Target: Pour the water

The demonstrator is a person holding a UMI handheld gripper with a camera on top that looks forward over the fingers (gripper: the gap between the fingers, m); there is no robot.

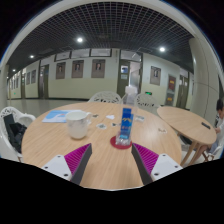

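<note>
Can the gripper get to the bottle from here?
Probably yes. The bottle stands upright on the table, just ahead of the open gripper, with bare tabletop between. The cup sits off to the side.

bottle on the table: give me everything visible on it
The bottle stands upright on the round wooden table, just ahead of the tongs, roughly centred on the gap between them. It looks like clear plastic with a pale upper part, a blue band around the lower body and a reddish base. Cap detail is too small to tell. The open tongs are not touching it; a white cup sits apart beside it.
</note>
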